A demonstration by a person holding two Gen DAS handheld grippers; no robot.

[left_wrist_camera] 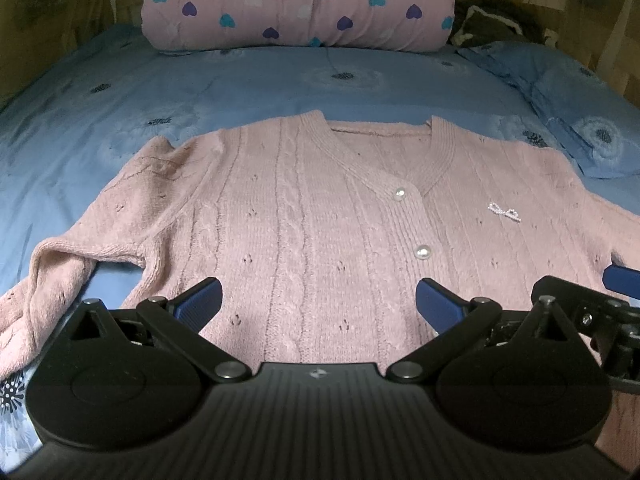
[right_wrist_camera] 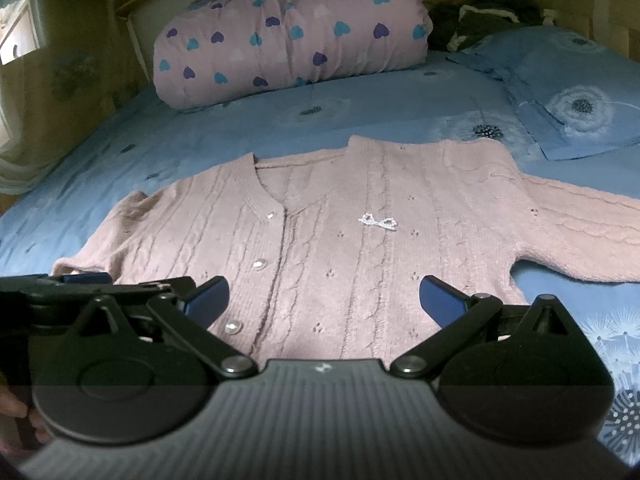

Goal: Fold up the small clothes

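Observation:
A pink cable-knit cardigan [left_wrist_camera: 320, 216] [right_wrist_camera: 340, 248] lies flat and buttoned, front up, on the blue bed sheet [left_wrist_camera: 240, 80]. It has pearl buttons and a small sparkly bow [right_wrist_camera: 378, 222] on the chest. Its left sleeve [left_wrist_camera: 52, 276] bends down toward me; its right sleeve [right_wrist_camera: 580, 232] stretches out sideways. My left gripper [left_wrist_camera: 318, 300] hovers open over the lower hem, nothing between its blue fingers [left_wrist_camera: 200, 300]. My right gripper [right_wrist_camera: 324, 300] is open too, above the hem beside it. Each gripper shows at the edge of the other's view.
A rolled pink quilt with heart prints [left_wrist_camera: 300, 4] [right_wrist_camera: 292, 44] lies across the head of the bed. A blue pillow [left_wrist_camera: 580, 120] [right_wrist_camera: 572, 92] sits at the right, with a dark bundle [left_wrist_camera: 488, 24] behind it. Wooden walls border the bed.

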